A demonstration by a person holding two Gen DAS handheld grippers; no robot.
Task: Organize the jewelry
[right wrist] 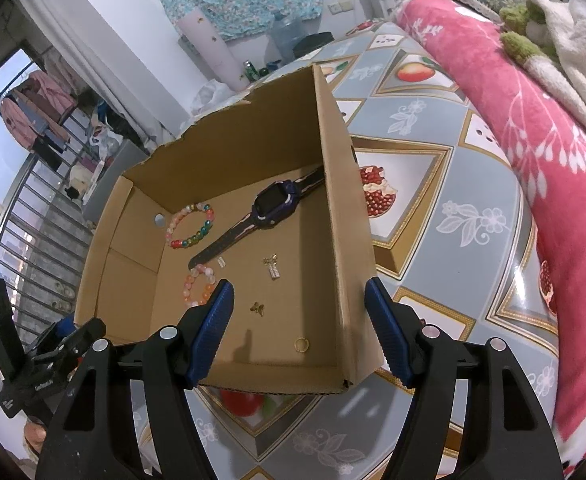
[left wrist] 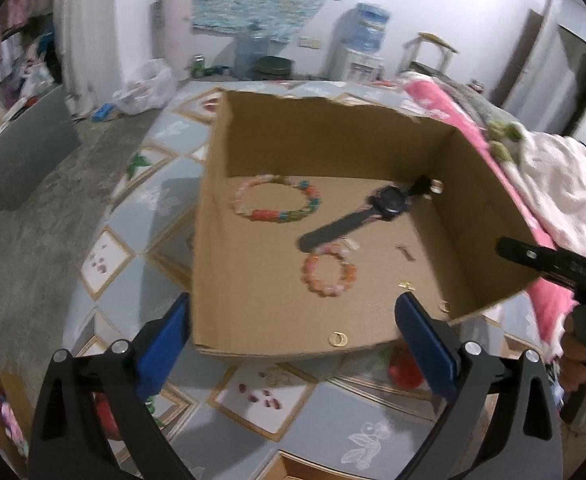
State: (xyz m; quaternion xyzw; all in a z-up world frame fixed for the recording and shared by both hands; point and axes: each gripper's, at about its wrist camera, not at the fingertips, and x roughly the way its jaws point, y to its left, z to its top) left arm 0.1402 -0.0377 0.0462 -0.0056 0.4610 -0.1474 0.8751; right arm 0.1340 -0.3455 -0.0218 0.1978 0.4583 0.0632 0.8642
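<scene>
Open cardboard box (right wrist: pixel 345 208) standing on a patterned worktop (right wrist: pixel 445 216), seen from its near edge by both wrist cameras. All the jewelry in view lies loose on the box floor: a multicoloured bead bracelet (right wrist: pixel 191 226) toward the far left; a dark wristwatch (right wrist: pixel 271 206) whose long axis runs diagonally from the far right corner down toward the near left; a smaller pink-orange bead bracelet (right wrist: pixel 199 285) just beside the near end of the watch strap; a small metal clasp-like piece (right wrist: pixel 273 269) to its right; a tiny gold charm (right wrist: pixel 257 308) nearer still; and a gold ring (right wrist: pixel 302 345) close to the near wall. The right gripper (right wrist: pixel 299 332) hovers over the near right corner of the box, its jaws wide and empty and straddling the right wall, with the ring and charm lying directly ahead of it. The left gripper (left wrist: pixel 293 344) hangs at the near edge, its jaws likewise wide and holding nothing, with the ring (left wrist: pixel 338 338) between and just beyond them and the small bracelet (left wrist: pixel 329 274) farther in. The right gripper appears the nearer to the small gold pieces; the left is better placed for the bracelets. A pink blanket (right wrist: pixel 533 128) lies along the worktop's right side.
</scene>
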